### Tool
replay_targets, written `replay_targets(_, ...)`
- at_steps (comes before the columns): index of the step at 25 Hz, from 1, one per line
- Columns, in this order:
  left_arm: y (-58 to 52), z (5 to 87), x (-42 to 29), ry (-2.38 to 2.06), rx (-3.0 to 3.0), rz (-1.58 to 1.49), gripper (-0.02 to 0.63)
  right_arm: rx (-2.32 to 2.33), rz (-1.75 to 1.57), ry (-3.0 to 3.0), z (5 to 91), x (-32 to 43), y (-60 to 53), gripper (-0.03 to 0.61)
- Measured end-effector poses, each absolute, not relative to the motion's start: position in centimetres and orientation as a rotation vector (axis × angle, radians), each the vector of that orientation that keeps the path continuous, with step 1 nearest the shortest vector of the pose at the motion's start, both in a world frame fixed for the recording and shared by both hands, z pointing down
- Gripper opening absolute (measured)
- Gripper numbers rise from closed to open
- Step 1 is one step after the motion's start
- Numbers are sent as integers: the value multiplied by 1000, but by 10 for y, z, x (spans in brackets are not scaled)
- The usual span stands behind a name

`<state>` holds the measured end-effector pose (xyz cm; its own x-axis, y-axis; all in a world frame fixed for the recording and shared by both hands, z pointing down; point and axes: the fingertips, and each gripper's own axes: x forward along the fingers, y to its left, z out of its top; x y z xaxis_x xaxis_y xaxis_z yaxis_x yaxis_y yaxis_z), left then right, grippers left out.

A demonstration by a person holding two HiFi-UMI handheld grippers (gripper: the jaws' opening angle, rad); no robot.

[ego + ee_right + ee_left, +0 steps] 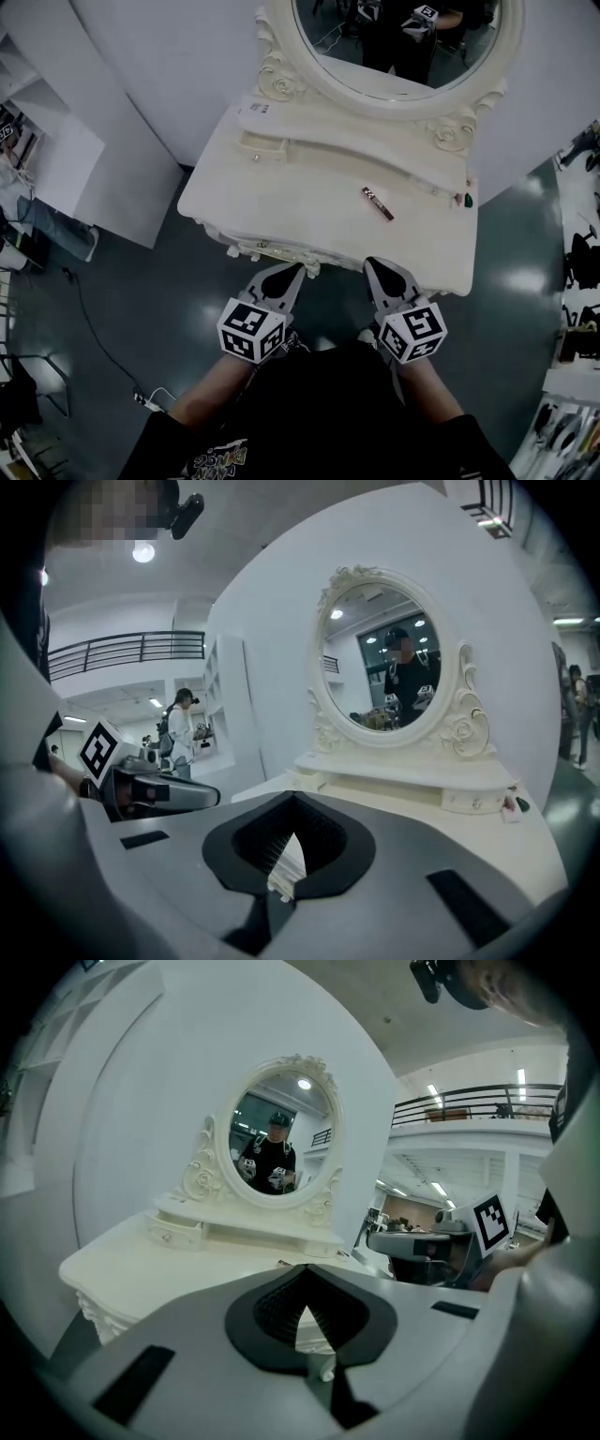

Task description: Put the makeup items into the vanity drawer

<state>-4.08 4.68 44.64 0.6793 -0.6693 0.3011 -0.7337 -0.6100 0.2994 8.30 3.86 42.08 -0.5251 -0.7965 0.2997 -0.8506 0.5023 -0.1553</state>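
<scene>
Task barely begun, by the look of it: drawer (264,146) appears shut and items are still out. Makeup tube (378,203), slim and dark with a pale end, lies flat on the bench (281,202), right of centre. Small green item (468,199) sits at the right rear. Left gripper (292,272) and right gripper (377,265): fingers closed together, empty, at the front edge.

Cream-white vanity tabletop (281,202), upper centre of the head view, carved trim along its front edge.

- Raised shelf tier (366,142) along the back edge, with a small drawer (263,147) at its left end, shut.
- Oval mirror (403,47) in an ornate frame, upright on the tier.
- Slim makeup stick (378,203), right of centre, lying diagonally.
- Small dark-green item (467,199), at the far right by the tier's end; too small to identify.
</scene>
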Motion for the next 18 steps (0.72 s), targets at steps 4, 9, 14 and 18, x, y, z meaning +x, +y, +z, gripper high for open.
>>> replay_targets(4,47,447,-58,-1069,2521,233,8,1464,413,-2525,423,68,40,26)
replay_targets(9,44,448,-64,-1054,2524,224,8,1509,417,-2484,425,72,41,26)
replay_targets(14,38,449,-56,-1029,2531,223,8,1548,425,-2456,427,88,28,26)
replay_targets(18,27,451,-57,-1063,2521,234,8,1530,420,-2463,428,91,9,26)
